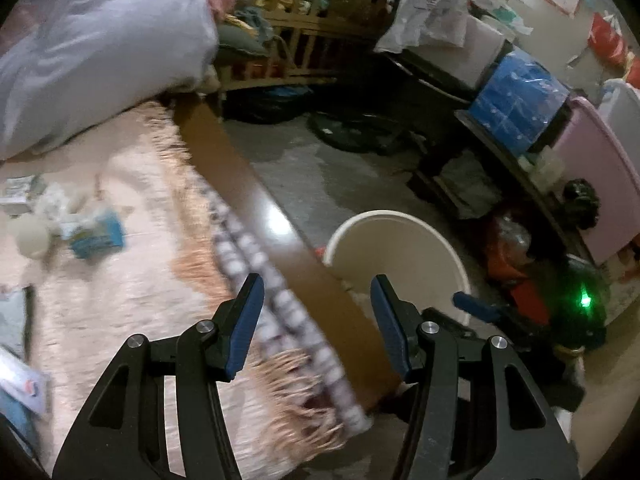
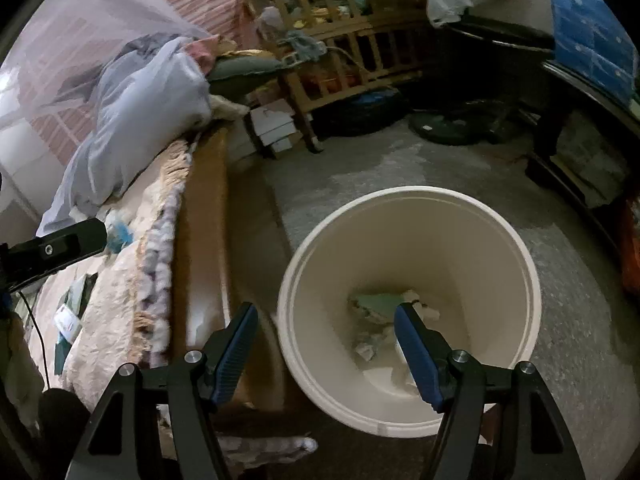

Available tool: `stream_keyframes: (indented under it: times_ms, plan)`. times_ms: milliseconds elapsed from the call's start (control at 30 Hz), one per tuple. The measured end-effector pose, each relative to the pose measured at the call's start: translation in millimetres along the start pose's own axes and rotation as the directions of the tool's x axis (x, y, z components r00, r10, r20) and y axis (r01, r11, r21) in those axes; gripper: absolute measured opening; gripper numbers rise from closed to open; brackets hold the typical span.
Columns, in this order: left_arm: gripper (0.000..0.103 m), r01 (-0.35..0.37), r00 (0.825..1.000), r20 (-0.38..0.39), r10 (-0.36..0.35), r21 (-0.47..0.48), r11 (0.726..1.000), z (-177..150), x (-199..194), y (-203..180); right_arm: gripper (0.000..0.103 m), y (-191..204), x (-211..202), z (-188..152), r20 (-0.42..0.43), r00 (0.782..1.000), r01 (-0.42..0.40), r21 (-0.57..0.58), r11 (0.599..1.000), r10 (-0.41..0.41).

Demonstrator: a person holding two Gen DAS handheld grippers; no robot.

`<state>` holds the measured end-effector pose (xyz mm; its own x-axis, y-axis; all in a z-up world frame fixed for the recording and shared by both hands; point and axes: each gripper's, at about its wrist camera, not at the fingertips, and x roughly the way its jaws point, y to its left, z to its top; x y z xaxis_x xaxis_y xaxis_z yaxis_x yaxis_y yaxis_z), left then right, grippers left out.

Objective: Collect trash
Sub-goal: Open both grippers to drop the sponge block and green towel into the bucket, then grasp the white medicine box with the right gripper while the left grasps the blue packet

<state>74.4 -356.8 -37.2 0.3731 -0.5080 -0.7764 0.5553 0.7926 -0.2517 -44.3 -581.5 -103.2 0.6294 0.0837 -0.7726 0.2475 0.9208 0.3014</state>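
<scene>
A cream bucket (image 2: 512, 240) stands on the floor beside the bed; crumpled green and white trash (image 2: 380, 312) lies in its bottom. My right gripper (image 2: 326, 312) hangs over the bucket's near rim, open with nothing between its fingers. In the left wrist view my left gripper (image 1: 318, 284) is open and empty above the bed's brown wooden edge (image 1: 256, 200), with the bucket (image 1: 404, 240) just beyond it. Loose trash lies on the pink blanket at the left: a blue packet (image 1: 98, 234), white crumpled paper (image 1: 56, 200) and a pale round piece (image 1: 32, 234).
A large grey-blue bag (image 1: 100, 48) sits on the bed. A wooden crib (image 2: 352, 32) full of clutter stands at the back. A dark shelf with a blue box (image 1: 516, 100) and a pink panel (image 1: 600, 176) lines the right. Grey floor (image 2: 360, 168) lies between.
</scene>
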Motion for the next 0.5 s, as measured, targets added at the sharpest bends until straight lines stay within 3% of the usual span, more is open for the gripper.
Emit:
stream_keyframes:
  times_ms: [200, 500]
  plan:
    - [0.054, -0.077, 0.997, 0.000, 0.077, -0.049, 0.996, -8, -21, 36, 0.068, 29, -3, 3, 0.000, 0.999, -0.037, -0.047, 0.998, 0.037]
    - [0.054, -0.178, 0.984, 0.001, 0.180, -0.160, 0.971, -26, -61, 108, 0.068, 104, 9, 4, -0.039, 0.988, -0.155, -0.149, 0.977, 0.150]
